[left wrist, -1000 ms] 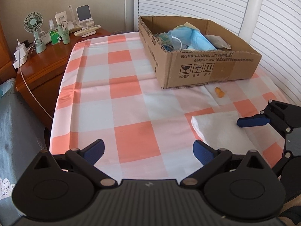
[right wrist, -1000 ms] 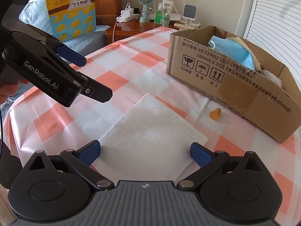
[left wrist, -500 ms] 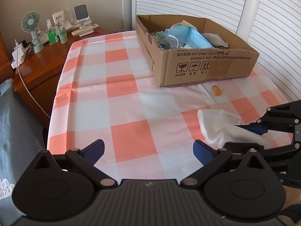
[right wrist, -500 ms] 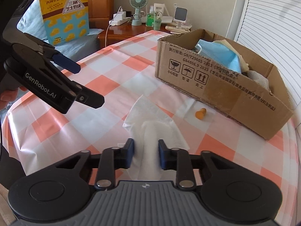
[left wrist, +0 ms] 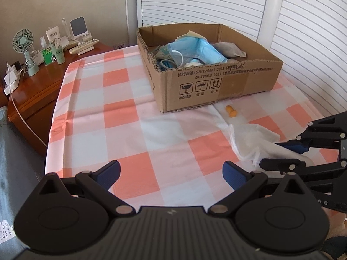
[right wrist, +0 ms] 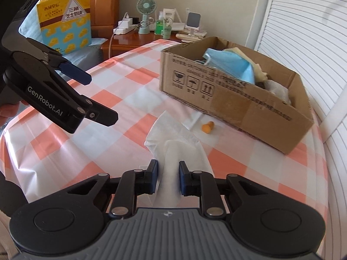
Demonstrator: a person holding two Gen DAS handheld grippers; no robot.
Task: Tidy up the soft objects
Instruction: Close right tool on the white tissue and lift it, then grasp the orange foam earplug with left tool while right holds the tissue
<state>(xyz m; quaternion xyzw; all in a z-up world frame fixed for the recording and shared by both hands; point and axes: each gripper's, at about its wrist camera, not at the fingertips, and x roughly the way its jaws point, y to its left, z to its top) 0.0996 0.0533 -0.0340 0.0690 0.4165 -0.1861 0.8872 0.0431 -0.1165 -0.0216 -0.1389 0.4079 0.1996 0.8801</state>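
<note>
My right gripper (right wrist: 168,176) is shut on a white tissue (right wrist: 173,138), which bunches between the pads and lifts off the checked tablecloth; the tissue also shows in the left wrist view (left wrist: 249,138) beside the right gripper (left wrist: 288,153). My left gripper (left wrist: 171,171) is open and empty over the cloth; in the right wrist view it (right wrist: 95,95) hangs at the left. An open cardboard box (left wrist: 216,82) holds blue face masks (left wrist: 199,52) and other soft items. A small orange earplug (left wrist: 230,110) lies in front of the box (right wrist: 238,95), near the tissue (right wrist: 207,126).
A wooden nightstand (left wrist: 39,86) at the far left carries a small fan (left wrist: 23,43), bottles and a charger. A yellow snack bag (right wrist: 65,19) leans on the bed. White slatted doors (left wrist: 303,32) stand behind the table. The table edge runs along the left.
My right gripper closed on the flat tissue and has lifted it, so it crumpled and rose. The left gripper stayed open and drifted little.
</note>
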